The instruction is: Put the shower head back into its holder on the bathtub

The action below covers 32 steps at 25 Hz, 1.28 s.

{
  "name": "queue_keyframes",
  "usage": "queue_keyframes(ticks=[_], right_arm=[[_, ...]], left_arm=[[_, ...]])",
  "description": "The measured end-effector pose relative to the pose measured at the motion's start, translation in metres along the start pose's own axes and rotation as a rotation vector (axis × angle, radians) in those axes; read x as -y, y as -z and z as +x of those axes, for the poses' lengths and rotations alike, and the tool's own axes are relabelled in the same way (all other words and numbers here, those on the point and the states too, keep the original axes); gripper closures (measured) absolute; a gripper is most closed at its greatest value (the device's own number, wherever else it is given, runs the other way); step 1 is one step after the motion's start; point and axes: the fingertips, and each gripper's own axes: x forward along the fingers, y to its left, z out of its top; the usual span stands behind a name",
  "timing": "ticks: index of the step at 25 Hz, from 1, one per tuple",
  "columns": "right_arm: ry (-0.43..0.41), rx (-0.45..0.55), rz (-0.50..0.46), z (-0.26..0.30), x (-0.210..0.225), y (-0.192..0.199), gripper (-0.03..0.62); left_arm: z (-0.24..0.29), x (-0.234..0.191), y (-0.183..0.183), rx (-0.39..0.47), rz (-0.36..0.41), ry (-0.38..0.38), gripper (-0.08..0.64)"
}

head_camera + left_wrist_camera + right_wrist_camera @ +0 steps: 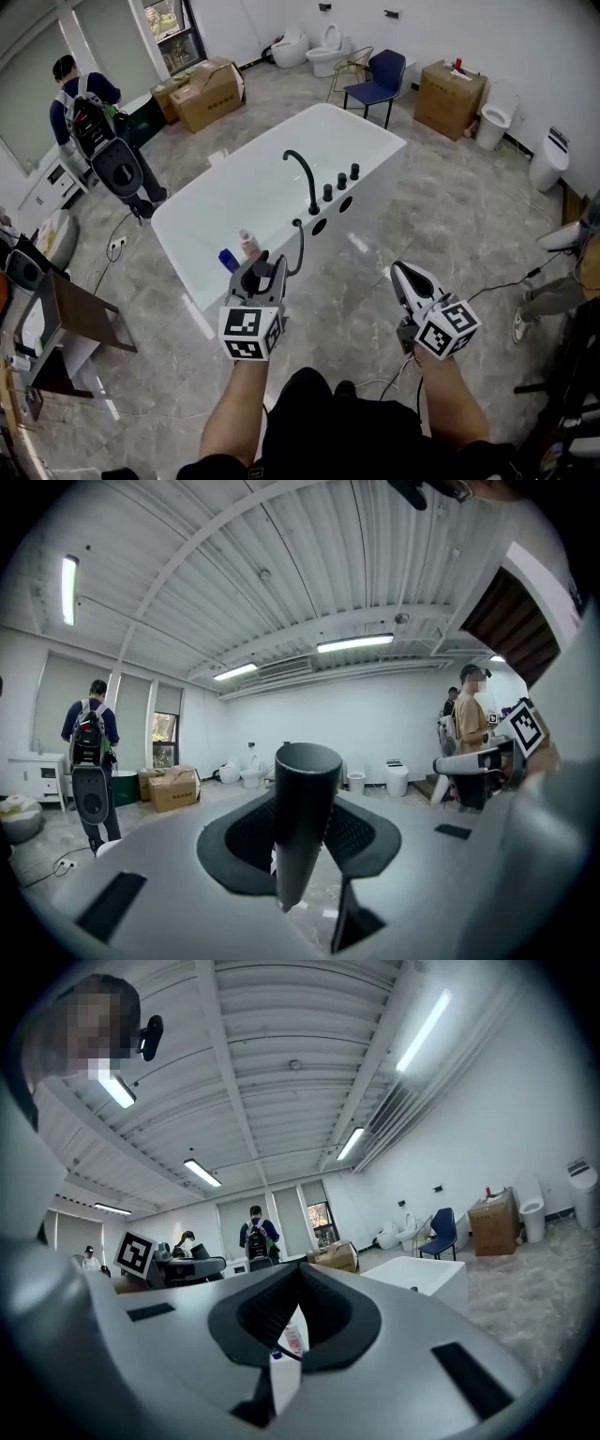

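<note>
Grey marbled floor (450,216) surrounds a white freestanding bathtub (244,202). A person with a backpack (89,108) stands beyond its far left end. Along the bathtub's long rim on the wearer's side stand a black spout (305,178) and three black knobs (341,181). At the near corner of that rim sit a pink bottle (248,246) and a blue item (228,260).

Finding on the left claw (260,274): it is clenched on the black shower head (305,808), just outside the bathtub's near corner. The handle stands upright across the pads, tapered end down. Its hose (300,246) arcs from the handle to a small black fitting (298,223) on the rim between spout and bottles. This fitting is judged to be the holder but is too small to confirm.

Finding on the right claw (403,274): it is closed, tips together, gripping nothing, well clear of the bathtub's side.

Assessment: the fitting lies ahead of the left claw, slightly toward the spout. The left hand is nearer and carries the piece. The handle needs lining up with the socket, tapered end leading. Slack hose could snag the bottles.
</note>
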Motion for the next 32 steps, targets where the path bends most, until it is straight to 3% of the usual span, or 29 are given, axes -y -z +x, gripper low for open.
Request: queue_keyframes(ticks=[10, 24, 32], right_arm=[[-0.056, -0.069, 0.036, 0.033, 0.012, 0.021, 0.575], [-0.086, -0.13, 0.053, 0.171, 0.07, 0.015, 0.575], [-0.091, -0.166, 0.034, 0.231, 0.081, 0.004, 0.575]], left_arm=[[0.04, 0.0, 0.012, -0.024, -0.013, 0.019, 0.426], [0.156, -0.076, 0.03, -0.064, -0.069, 0.013, 0.428], [0.197, -0.118, 0.023, -0.049, -0.094, 0.016, 0.43]])
